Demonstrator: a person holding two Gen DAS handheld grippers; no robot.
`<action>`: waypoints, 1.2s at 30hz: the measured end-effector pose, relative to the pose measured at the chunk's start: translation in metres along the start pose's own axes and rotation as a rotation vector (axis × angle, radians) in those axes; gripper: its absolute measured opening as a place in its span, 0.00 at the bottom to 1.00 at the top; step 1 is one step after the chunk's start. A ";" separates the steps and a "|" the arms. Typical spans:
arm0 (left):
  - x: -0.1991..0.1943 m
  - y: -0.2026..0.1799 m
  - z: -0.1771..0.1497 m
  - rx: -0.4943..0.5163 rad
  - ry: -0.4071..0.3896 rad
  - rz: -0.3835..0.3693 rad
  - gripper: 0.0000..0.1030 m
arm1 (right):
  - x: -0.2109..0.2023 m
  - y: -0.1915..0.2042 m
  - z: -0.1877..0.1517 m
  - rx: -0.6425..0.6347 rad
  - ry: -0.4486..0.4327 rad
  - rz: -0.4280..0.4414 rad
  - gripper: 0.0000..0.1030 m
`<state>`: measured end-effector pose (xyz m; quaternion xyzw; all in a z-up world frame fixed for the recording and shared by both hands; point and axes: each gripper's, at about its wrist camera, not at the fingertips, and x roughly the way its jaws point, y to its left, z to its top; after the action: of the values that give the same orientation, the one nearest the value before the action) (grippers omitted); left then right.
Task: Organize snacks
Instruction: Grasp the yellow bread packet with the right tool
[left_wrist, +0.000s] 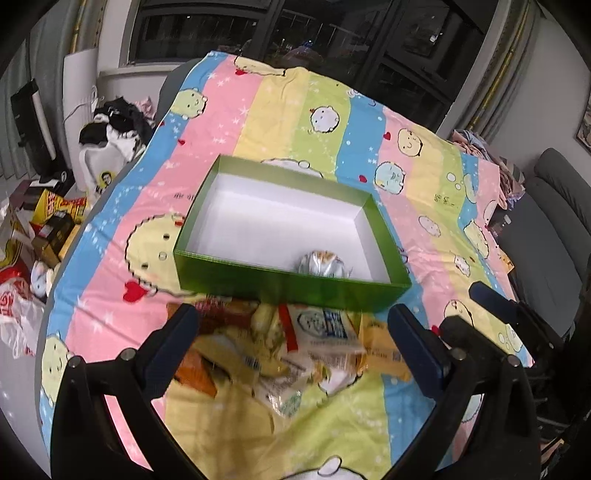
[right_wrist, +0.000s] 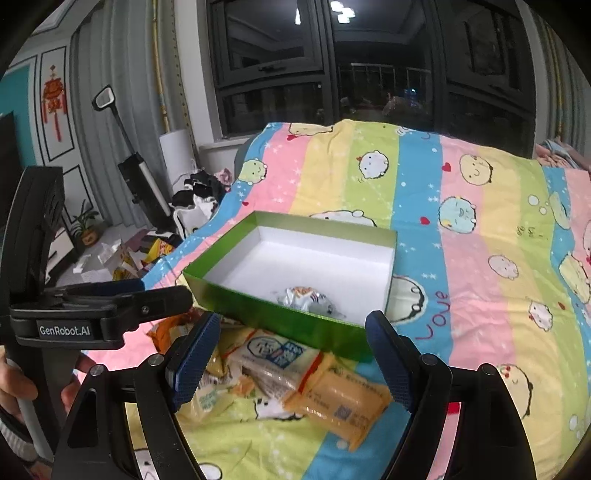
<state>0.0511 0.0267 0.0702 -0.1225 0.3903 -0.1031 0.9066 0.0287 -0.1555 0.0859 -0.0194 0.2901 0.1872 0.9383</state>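
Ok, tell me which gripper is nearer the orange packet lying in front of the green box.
Right. The right gripper hangs open just over the orange packet, which lies below its right finger. The left gripper is open too, off to the packet's left, over the far end of the snack pile.

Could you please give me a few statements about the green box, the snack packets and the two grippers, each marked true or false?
1. The green box holds one silver-wrapped snack. True.
2. The snack packets lie beyond the box, nearer the window. False: they lie on the striped sheet in front of it.
3. The right gripper is open and empty. True.
4. The left gripper is shut on a packet. False: its fingers stand wide apart.
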 end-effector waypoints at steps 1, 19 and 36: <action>-0.001 0.001 -0.003 -0.005 0.007 -0.002 0.99 | -0.002 -0.001 -0.003 0.006 0.003 -0.001 0.79; 0.019 -0.014 -0.044 0.021 0.115 -0.047 0.99 | 0.003 -0.024 -0.056 0.108 0.114 -0.019 0.79; 0.072 -0.065 -0.071 0.168 0.204 -0.216 0.95 | 0.031 -0.063 -0.119 0.205 0.226 -0.008 0.79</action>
<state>0.0414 -0.0652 -0.0062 -0.0765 0.4547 -0.2441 0.8531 0.0118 -0.2205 -0.0346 0.0546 0.4113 0.1494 0.8975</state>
